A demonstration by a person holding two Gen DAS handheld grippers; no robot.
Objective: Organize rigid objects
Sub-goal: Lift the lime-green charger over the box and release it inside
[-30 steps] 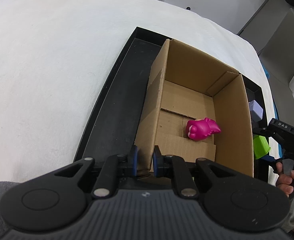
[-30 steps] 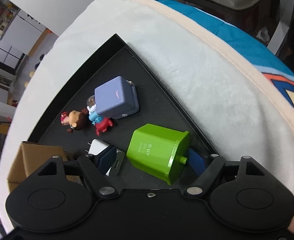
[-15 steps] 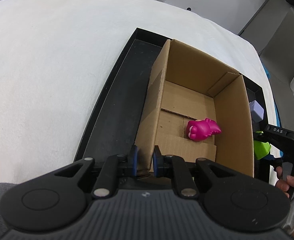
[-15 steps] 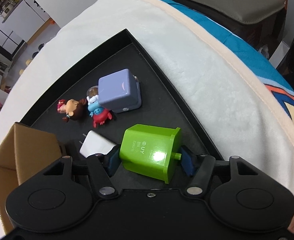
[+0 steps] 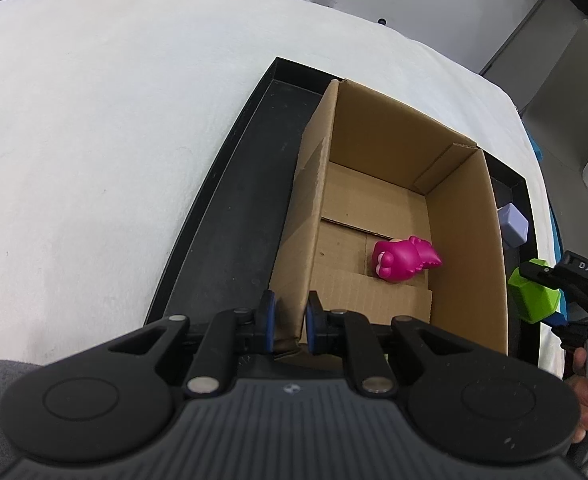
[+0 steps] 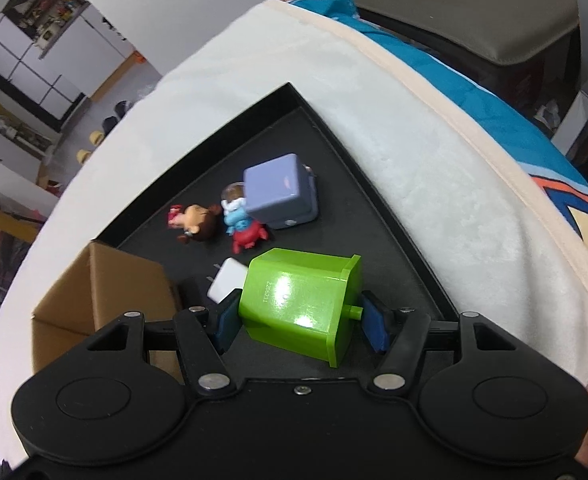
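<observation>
Right wrist view shows our right gripper (image 6: 301,320) clamping the green plastic block (image 6: 299,304), lifted just above the black tray (image 6: 373,184). Our left gripper (image 5: 288,318) pinches the cardboard box (image 5: 465,240) wall, fingers narrow. We judge the carry comes next: over the rim, releasing beside the pink toy (image 5: 403,258).

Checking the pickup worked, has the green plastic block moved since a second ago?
Yes. The green plastic block, clamped in the right tongs, has lifted off the black tray, toward the cardboard box.
</observation>
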